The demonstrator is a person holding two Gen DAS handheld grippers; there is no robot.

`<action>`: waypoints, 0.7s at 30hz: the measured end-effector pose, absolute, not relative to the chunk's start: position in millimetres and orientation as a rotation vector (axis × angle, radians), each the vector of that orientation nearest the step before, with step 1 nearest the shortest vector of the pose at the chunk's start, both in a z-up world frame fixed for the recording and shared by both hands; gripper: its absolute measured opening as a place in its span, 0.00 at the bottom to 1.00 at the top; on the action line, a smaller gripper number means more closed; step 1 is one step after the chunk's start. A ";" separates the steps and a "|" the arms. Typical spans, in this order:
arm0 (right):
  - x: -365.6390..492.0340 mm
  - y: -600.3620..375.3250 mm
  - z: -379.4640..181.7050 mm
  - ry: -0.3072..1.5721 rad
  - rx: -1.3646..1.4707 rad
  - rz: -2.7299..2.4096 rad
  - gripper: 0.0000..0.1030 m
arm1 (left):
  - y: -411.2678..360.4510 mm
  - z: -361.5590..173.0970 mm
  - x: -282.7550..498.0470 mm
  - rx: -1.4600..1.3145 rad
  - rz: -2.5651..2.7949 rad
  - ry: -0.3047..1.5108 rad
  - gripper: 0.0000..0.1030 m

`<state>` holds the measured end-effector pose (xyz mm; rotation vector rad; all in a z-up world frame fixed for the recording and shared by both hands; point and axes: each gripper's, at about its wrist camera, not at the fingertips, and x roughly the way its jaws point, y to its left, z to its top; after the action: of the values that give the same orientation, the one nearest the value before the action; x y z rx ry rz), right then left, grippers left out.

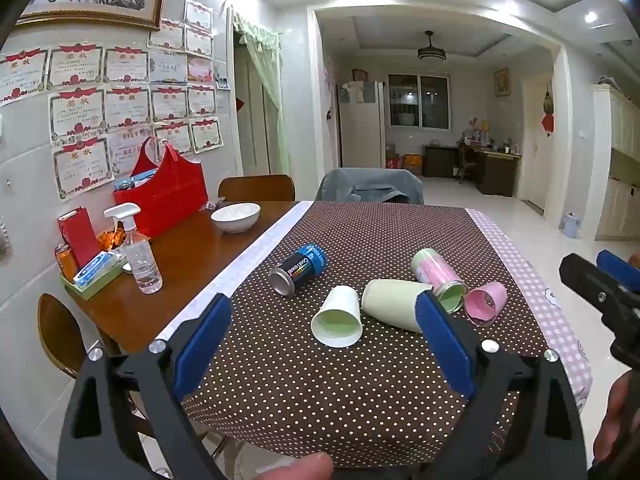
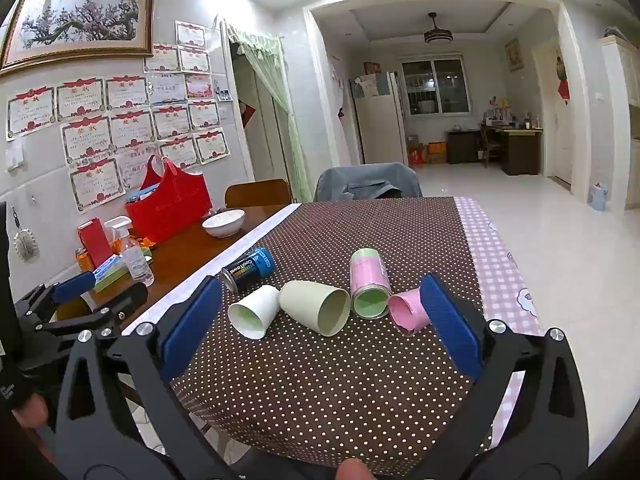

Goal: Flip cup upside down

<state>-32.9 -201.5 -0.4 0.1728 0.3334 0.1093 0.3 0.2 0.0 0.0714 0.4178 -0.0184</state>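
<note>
Several cups lie on their sides on the brown dotted tablecloth (image 1: 320,380): a white paper cup (image 1: 338,314) (image 2: 256,310), a cream cup (image 1: 394,306) (image 2: 314,306), a pink-and-green cup (image 1: 438,278) (image 2: 368,282), a pink cup (image 1: 486,304) (image 2: 408,312) and a blue-black can (image 1: 298,270) (image 2: 248,270). My left gripper (image 1: 322,336) is open and empty, short of the cups. My right gripper (image 2: 316,320) is open and empty, also short of them. Each gripper shows at the edge of the other's view, the right in the left wrist view (image 1: 600,288) and the left in the right wrist view (image 2: 80,292).
To the left on the bare wooden table (image 1: 192,248) stand a white bowl (image 1: 235,217), a red bag (image 1: 162,196), a spray bottle (image 1: 138,250) and a tray of small items (image 1: 94,276). Chairs (image 1: 256,188) stand at the far end. A pink checked cloth (image 1: 536,292) borders the right edge.
</note>
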 end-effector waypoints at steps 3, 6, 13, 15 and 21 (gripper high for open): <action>-32.8 -201.5 -0.8 0.331 0.175 0.110 0.94 | 0.3 0.0 0.3 0.071 -0.018 0.416 0.89; -33.4 -201.2 -0.9 0.327 0.174 0.110 0.94 | 0.8 -0.1 0.2 0.072 -0.019 0.415 0.89; -32.9 -201.4 -1.1 0.327 0.171 0.107 0.94 | -0.4 -0.2 0.8 0.073 -0.016 0.418 0.89; -32.8 -202.2 -0.8 0.325 0.171 0.103 0.94 | -1.2 -0.6 1.5 0.073 -0.017 0.420 0.89; -32.1 -203.1 2.2 0.324 0.171 0.097 0.94 | 0.6 -5.4 3.6 0.069 -0.022 0.423 0.89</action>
<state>-32.1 -203.1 2.2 0.1707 0.3244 0.0967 3.6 0.6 -5.4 0.0687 0.4233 -0.0218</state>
